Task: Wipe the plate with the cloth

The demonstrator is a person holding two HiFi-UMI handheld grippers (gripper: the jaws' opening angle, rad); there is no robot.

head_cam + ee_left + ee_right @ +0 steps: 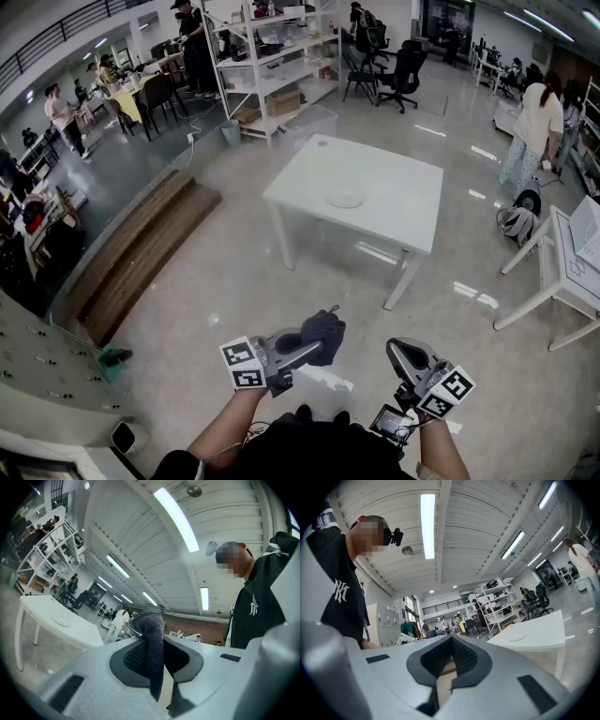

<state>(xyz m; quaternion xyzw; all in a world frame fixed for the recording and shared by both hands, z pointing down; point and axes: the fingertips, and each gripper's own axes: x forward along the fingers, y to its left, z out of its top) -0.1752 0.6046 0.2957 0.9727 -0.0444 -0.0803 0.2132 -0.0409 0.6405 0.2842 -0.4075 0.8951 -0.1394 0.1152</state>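
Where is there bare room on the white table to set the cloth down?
The white rectangular table holds only a pale round plate near its middle. Bare top borders the plate on every side, narrowest along the near edge and broader toward the far and right edges. Nowhere is crowded.

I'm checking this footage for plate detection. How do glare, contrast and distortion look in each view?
Head view: glare patches on the glossy floor, and the pale plate barely stands out from the white table. Left gripper view: strong fisheye bending, dark corners, yet the cloth in the jaws is sharp. Right gripper view: same bending, blown-out light strip.
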